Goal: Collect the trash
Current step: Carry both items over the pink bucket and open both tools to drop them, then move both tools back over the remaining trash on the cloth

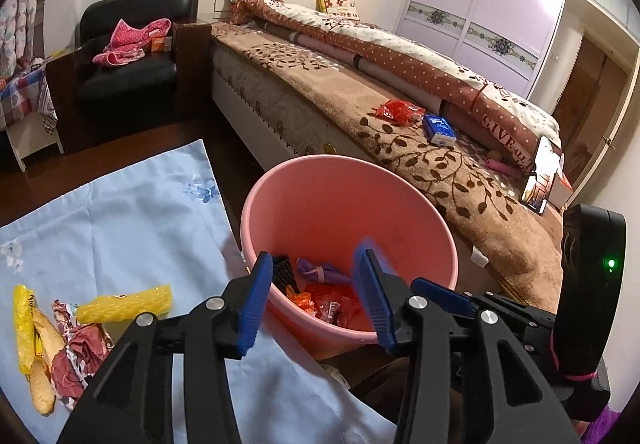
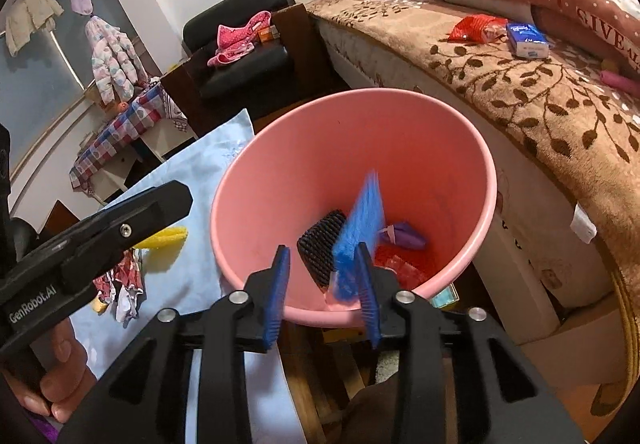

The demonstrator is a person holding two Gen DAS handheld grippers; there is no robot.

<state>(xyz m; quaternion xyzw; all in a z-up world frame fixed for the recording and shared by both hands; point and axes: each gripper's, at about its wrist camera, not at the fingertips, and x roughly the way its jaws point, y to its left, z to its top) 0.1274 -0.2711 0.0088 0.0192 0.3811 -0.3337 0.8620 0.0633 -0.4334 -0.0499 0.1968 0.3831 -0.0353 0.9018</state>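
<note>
A pink bucket (image 1: 344,199) stands between a blue cloth (image 1: 120,228) and the bed. Inside lie a black mesh piece (image 2: 322,244), a purple wrapper (image 2: 404,238) and red-orange wrappers (image 1: 332,304). My left gripper (image 1: 316,304) is open and empty over the bucket's near rim. My right gripper (image 2: 326,292) is open over the near rim; a blurred blue piece (image 2: 358,228) shows just beyond its right finger, over the bucket. Yellow foam nets (image 1: 124,304), a crumpled red wrapper (image 1: 80,352) and peel-like scraps (image 1: 42,388) lie on the cloth at the left.
On the bed's brown blanket (image 1: 420,147) lie a red packet (image 1: 396,109), a blue tissue pack (image 1: 440,128) and a propped phone (image 1: 540,175). A black armchair (image 1: 132,55) with pink clothes stands at the back left. The left gripper's body (image 2: 92,244) shows at the right wrist view's left.
</note>
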